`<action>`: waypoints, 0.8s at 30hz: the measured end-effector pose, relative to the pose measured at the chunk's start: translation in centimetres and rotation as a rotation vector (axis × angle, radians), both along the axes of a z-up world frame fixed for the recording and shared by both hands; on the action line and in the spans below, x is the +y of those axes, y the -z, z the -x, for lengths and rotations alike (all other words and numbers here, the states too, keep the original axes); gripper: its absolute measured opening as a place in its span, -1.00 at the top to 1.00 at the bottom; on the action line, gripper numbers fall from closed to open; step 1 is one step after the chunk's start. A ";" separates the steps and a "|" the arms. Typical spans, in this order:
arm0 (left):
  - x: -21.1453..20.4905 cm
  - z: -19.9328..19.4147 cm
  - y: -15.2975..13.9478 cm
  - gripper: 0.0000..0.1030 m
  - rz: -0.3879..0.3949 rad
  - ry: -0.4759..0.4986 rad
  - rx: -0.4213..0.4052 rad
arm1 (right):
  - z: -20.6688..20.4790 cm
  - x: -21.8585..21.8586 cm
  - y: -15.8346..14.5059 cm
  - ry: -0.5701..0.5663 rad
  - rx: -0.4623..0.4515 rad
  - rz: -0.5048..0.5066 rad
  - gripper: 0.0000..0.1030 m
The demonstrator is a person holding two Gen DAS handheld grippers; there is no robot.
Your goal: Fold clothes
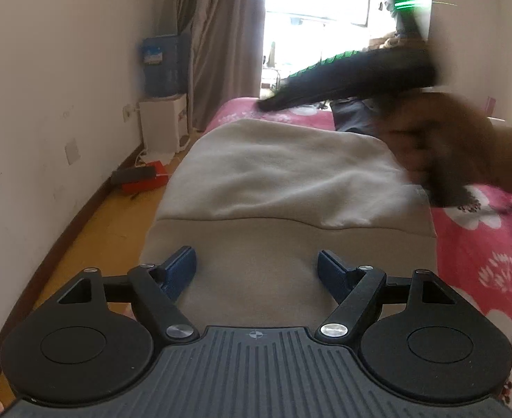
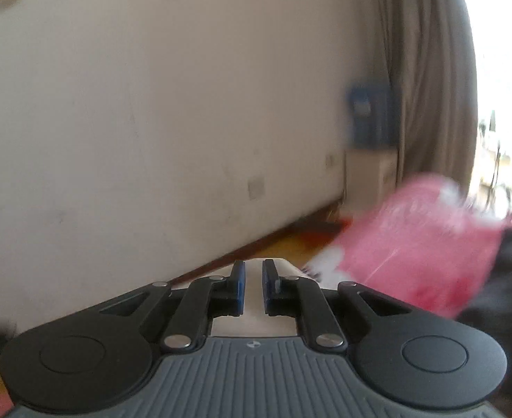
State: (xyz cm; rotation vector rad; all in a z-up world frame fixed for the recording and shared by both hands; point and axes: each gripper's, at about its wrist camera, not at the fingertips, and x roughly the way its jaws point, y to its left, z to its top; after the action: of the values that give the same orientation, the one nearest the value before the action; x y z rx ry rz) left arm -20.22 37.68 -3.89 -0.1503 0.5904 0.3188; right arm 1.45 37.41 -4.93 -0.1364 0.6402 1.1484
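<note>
Your left gripper (image 1: 256, 271) hovers with jaws spread and empty over the folded beige fleece garment (image 1: 284, 188) lying on the pink floral bed (image 1: 482, 261) just ahead of it. Your right gripper (image 2: 252, 287), nearly clenched with beige fabric showing between its pads, is motion-blurred; slow it and keep edges aligned.

A hand (image 1: 440, 153) and the black gripper (image 1: 353, 73) above it are smeared by motion blur. The pink bedspread (image 2: 412, 244) is blurred and cut off at the right edge.
</note>
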 end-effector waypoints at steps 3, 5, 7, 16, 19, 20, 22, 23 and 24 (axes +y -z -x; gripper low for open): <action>0.3 0.0 0.0 -0.51 0.039 -0.019 -0.026 | -2.9 2.2 3.2 0.138 0.128 0.150 1.00; 0.3 0.1 -0.2 -0.52 0.033 -0.011 -0.014 | -3.3 -0.4 2.4 0.213 0.204 0.058 1.00; 0.5 0.4 -0.6 -0.49 0.033 -0.002 0.000 | -3.4 -3.5 -0.1 0.236 0.217 -0.022 0.91; -1.7 0.1 -2.1 -0.44 -0.037 0.021 0.121 | 4.5 -10.4 -2.4 0.075 0.083 0.186 0.87; -3.3 -0.8 -2.0 -0.42 -0.117 0.019 0.221 | 5.9 -9.3 -0.4 0.120 0.110 0.267 0.91; -3.7 -0.8 -2.6 -0.38 -0.130 0.015 0.240 | 6.3 -10.0 -1.3 0.163 0.154 0.224 0.80; -4.5 0.3 -4.8 -0.38 -0.123 0.005 0.244 | 7.6 -12.3 -3.7 0.194 0.231 0.115 0.80; -5.1 1.0 -6.0 -0.40 -0.127 -0.004 0.240 | 8.4 -13.6 -5.1 0.202 0.267 0.056 0.80; -5.8 1.8 -7.1 -0.40 -0.131 -0.015 0.240 | 9.3 -14.9 -6.1 0.204 0.283 0.031 0.73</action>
State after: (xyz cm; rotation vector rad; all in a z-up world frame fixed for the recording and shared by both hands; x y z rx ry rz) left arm -22.06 31.91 3.25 0.0106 0.8039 0.3924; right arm -7.83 22.56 1.19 0.0659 0.9019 0.9676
